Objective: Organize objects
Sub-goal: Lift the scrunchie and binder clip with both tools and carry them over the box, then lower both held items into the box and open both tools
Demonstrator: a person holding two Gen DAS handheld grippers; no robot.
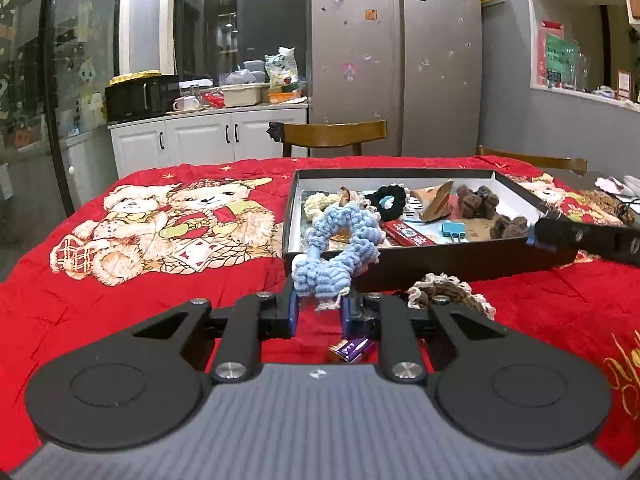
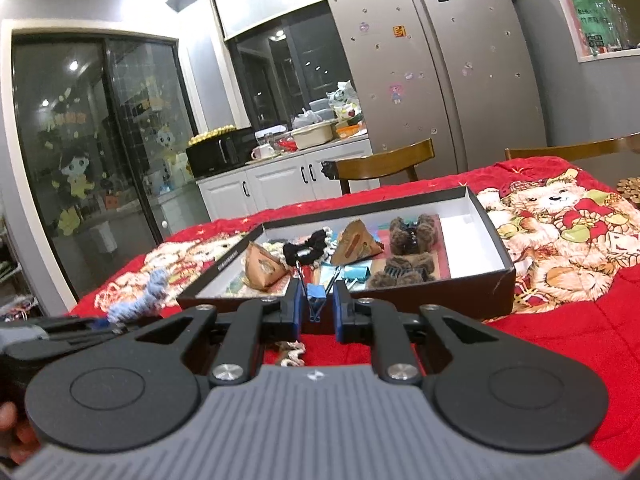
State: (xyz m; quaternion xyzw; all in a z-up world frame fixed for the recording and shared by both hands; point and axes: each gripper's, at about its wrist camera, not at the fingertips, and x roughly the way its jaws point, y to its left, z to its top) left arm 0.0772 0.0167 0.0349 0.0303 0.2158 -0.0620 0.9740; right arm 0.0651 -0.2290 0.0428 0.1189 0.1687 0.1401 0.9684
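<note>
A bright red quilt point(image 1: 200, 300) printed with cream and tan teddy bears, gold stars and gold script lies under a box point(image 1: 420, 264) that is black outside and white inside. Before the box's near wall hangs a pale blue crocheted scrunchie point(image 1: 340, 244) with a cream edge; beside it lies a brown scrunchie point(image 1: 448, 292) frilled in cream. Inside the box are a black scrunchie point(image 1: 386, 200), a cream one point(image 1: 318, 202), fuzzy brown claw clips point(image 1: 478, 200), tan paper pyramids point(image 1: 434, 200), a red strip point(image 1: 408, 234) and a light blue binder clip point(image 1: 454, 232). Another blue binder clip point(image 2: 316, 294) shows at the box's front in the right wrist view.
</note>
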